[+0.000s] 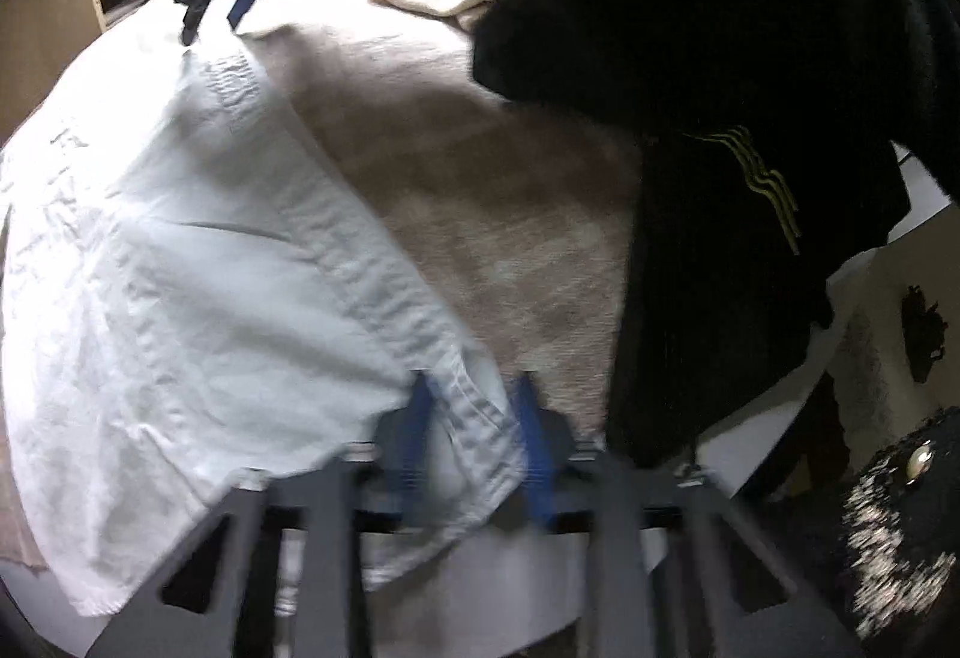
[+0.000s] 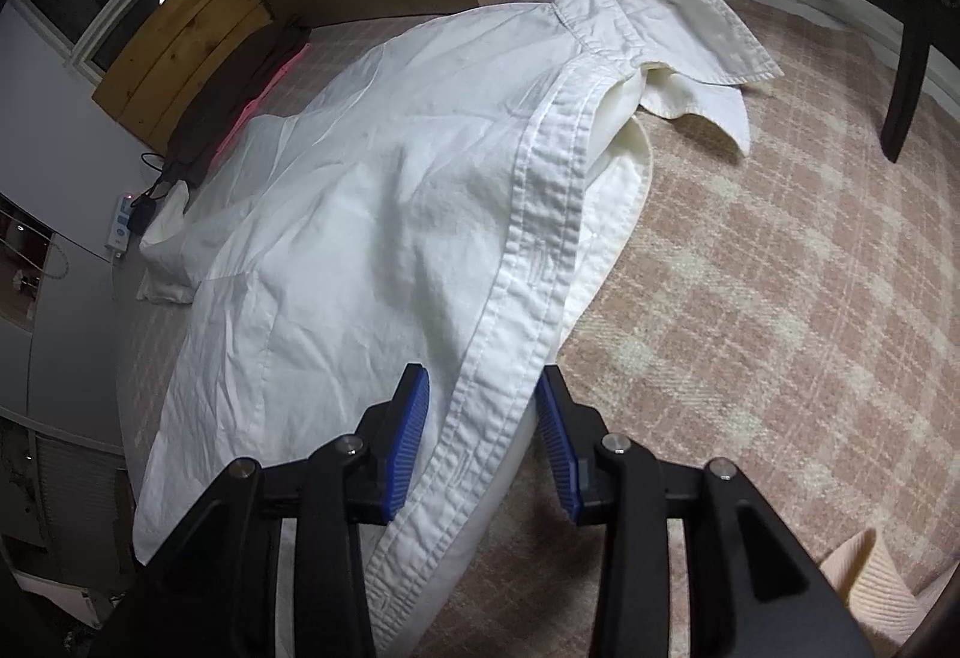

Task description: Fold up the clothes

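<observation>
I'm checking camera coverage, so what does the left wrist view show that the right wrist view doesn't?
Only the left wrist view: a black garment with yellow stripes and the left gripper with shirt hem between its fingers. Only the right wrist view: the shirt's collar, a wooden panel and the right gripper straddling the button placket. Both: the white cotton button-up shirt on the pink plaid blanket.

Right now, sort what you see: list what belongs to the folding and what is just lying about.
Folding:
white shirt
left gripper
right gripper

Lying about:
black garment
checked blanket
power strip
chair leg
</observation>
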Motion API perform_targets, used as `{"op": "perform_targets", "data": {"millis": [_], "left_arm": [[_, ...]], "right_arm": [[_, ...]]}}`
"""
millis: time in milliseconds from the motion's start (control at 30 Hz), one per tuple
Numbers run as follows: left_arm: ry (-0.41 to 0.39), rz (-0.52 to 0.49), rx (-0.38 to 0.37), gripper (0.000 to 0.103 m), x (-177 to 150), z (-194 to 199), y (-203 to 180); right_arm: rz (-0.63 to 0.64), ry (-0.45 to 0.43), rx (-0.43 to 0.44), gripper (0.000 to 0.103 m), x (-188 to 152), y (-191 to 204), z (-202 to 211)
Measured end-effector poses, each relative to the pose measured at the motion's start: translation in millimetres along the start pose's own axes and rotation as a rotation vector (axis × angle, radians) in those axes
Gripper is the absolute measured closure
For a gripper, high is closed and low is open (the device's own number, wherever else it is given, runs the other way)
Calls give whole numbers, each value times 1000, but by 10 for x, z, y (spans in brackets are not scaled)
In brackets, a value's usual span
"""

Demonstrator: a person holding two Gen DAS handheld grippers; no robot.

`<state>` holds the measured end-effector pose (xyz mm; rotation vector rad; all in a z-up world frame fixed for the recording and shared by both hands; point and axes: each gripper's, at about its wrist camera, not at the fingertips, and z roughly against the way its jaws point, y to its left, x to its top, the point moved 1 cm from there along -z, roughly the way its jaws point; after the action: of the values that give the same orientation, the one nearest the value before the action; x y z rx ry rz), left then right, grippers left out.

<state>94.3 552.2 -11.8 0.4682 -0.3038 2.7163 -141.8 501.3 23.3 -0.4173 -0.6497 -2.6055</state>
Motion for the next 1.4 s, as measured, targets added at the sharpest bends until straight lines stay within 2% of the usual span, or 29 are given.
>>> {"op": "perform_targets", "data": {"millis": [33,100,200,300,333,400,500,567,733,833,867,900,967,1067,1167,1333,1400], "left_arm": [[10,25,-25,100,20,-13,91],[15,96,-91,101,56,8,292],[-20,135,-113,101,111,157,477],[-70,198,-177,101,191,308,621],[-87,220,-199,101,218,358,669],[-126,257,-250,101,295,439,665],[-183,314,-348,101,338,490,739],[-222,345,-368,101,347,544,805],[-209,319,-360,101,307,379,888],[-180,285,-365,101,324,245,783],[-173,271,-367,101,292,244,758],[-171,265,-363,101,225,270,544],[-171,263,-353,101,221,322,501],[-218,299,-328,101,-50,746,751],[-260,340,-304,101,-384,1271,1095],[-275,355,-257,101,-581,1503,1280],[-271,345,-264,101,-603,1520,1269]], "right_arm": [[1,0,-3,66,6,-7,4],[5,4,2,66,21,-5,-3],[15,9,-3,66,47,14,-24],[27,7,-7,67,86,29,-22],[27,3,-4,68,99,28,-12],[13,-4,8,86,129,12,22],[-14,-22,35,93,177,-9,100],[-12,-24,30,93,209,14,156],[-25,-21,13,94,299,60,218],[-42,4,3,92,328,66,159],[-47,18,3,88,325,63,133],[-52,32,-4,73,324,56,112],[-68,25,-48,59,315,12,123],[-133,-33,7,59,268,-139,263],[-207,-51,64,59,204,-312,370],[-238,3,157,59,113,-329,342],[-236,37,186,59,65,-245,280]]}}
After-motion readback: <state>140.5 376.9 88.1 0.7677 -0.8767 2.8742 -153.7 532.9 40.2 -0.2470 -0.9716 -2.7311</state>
